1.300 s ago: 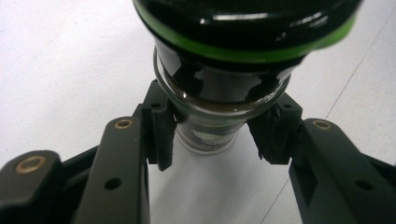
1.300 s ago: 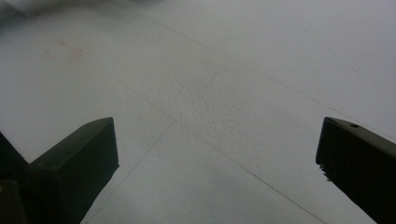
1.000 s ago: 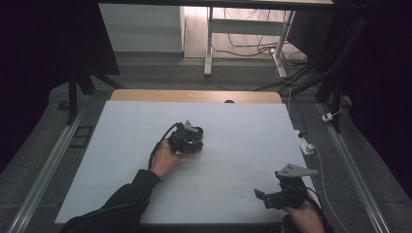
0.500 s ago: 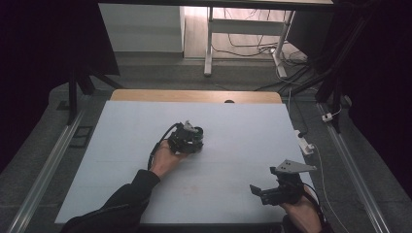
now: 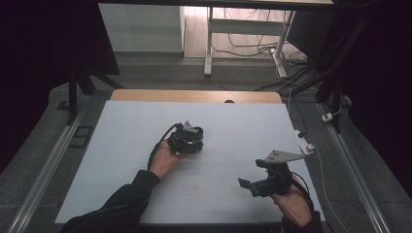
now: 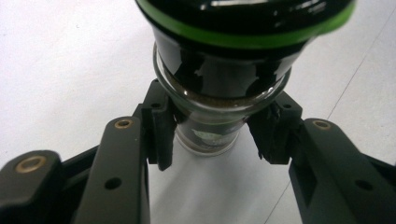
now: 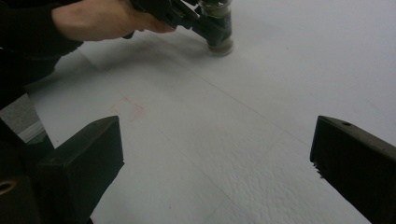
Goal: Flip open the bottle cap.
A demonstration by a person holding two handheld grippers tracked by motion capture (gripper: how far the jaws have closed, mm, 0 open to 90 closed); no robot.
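A small glass jar (image 6: 209,125) with a black lid and a green band stands on the white table (image 5: 126,145) a little left of centre. My left gripper (image 6: 217,135) is shut on it, and both pads press on the glass body below the lid. In the high view the left gripper (image 5: 193,141) and the jar (image 5: 196,131) sit just ahead of the person's left hand. My right gripper (image 5: 251,174) hovers near the front right of the table, open with nothing between its jaws. In the right gripper view (image 7: 215,163) it faces the jar (image 7: 218,28) from afar.
A faint red mark (image 5: 190,189) lies on the white sheet between the two hands. A white plug (image 5: 305,144) with a cable rests at the table's right edge. A wooden strip (image 5: 194,95) borders the far side. Metal rails run along the floor on both sides.
My right gripper has moved slightly forward and to the left over the table. The left gripper and the jar have stayed in place.
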